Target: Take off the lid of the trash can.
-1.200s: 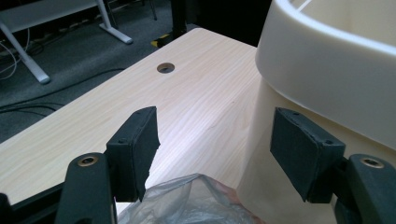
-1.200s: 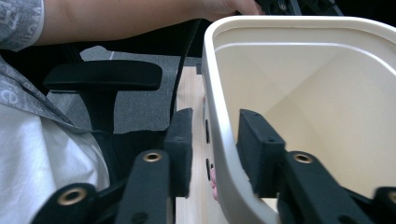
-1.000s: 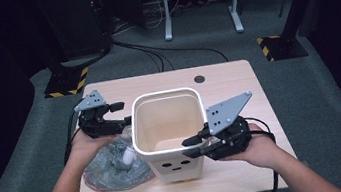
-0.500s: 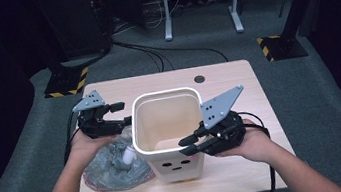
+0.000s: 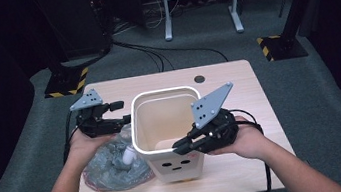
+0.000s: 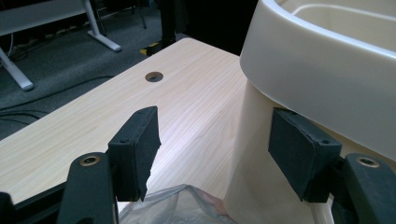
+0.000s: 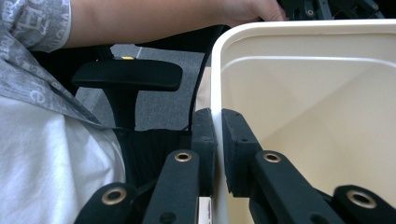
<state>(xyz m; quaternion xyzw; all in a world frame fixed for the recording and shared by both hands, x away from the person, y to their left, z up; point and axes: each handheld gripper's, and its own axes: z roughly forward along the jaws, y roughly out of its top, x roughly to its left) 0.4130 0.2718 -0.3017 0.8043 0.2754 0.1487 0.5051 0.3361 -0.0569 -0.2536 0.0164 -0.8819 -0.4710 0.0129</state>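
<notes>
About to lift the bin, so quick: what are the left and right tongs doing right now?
Left tongs: open, holding nothing, beside the bin's outer wall.
Right tongs: have just been closing; shut on the bin's near rim, one pad inside, one outside.

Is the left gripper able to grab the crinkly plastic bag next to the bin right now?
Probably yes. The left gripper has its jaws open with nothing between them, and the plastic bag lies on the table just below it, beside the bin. Nothing sits between them; it would only need to tip downward.
</notes>
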